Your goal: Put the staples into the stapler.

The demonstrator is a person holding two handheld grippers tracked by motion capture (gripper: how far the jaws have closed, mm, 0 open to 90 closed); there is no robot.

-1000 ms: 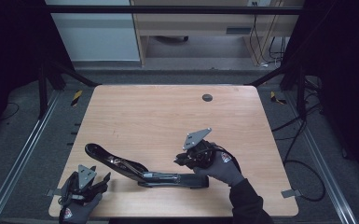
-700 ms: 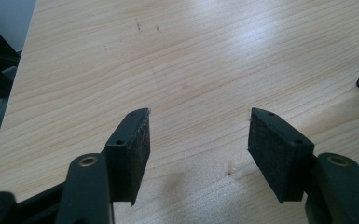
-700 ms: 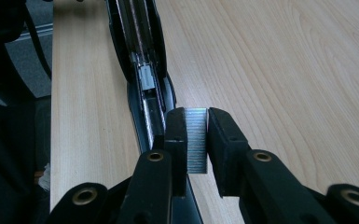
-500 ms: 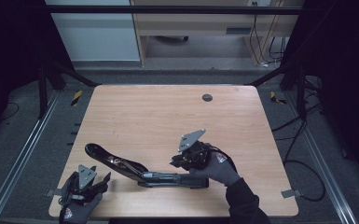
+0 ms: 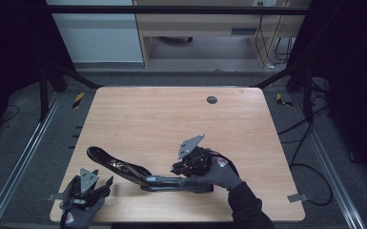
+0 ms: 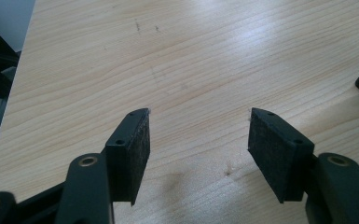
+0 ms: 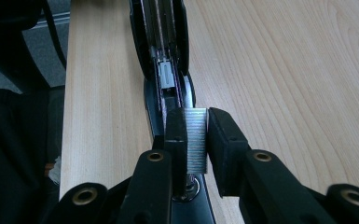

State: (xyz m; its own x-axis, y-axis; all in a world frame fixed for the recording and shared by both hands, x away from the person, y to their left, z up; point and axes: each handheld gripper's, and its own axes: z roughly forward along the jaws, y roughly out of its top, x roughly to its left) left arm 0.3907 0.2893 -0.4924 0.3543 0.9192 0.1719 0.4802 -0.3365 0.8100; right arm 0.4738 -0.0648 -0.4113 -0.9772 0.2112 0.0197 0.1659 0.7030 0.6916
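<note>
Starting at the left of the high view, we see the left hand (image 5: 78, 214) in its dark glove resting low at the near left corner of the wooden table (image 5: 171, 119), forearm coming in from the bottom edge. It carries the left gripper (image 5: 106, 182), which points toward the right along the near edge, its grey plate facing up. In the left gripper view we look along that left gripper (image 6: 198, 144): the two black pads stand wide apart with nothing but bare wood between them, so the jaws are open and hold nothing. A dark corner of something peeks in at the right edge of that view; we cannot tell what part it is.

Moving toward the middle, we come to the stapler (image 5: 138, 172), black and swung open. Its top arm rises at a slant toward the left and away from us, while its base lies flat on the table close to the near edge.

Further right, the right hand (image 5: 217, 171) reaches in from the bottom, wrist bent leftward, and sets the right gripper (image 5: 180, 171) over the right end of the stapler's base. In the right gripper view we see the right gripper (image 7: 196, 140) with its jaws drawn narrow, clamped on a silver strip of staples (image 7: 196, 140). The strip stands between the pads right above the open stapler (image 7: 161, 56), in line with its channel.

At the far right side of the table sits a small dark round plug (image 5: 212, 99), well apart from everything else.
</note>
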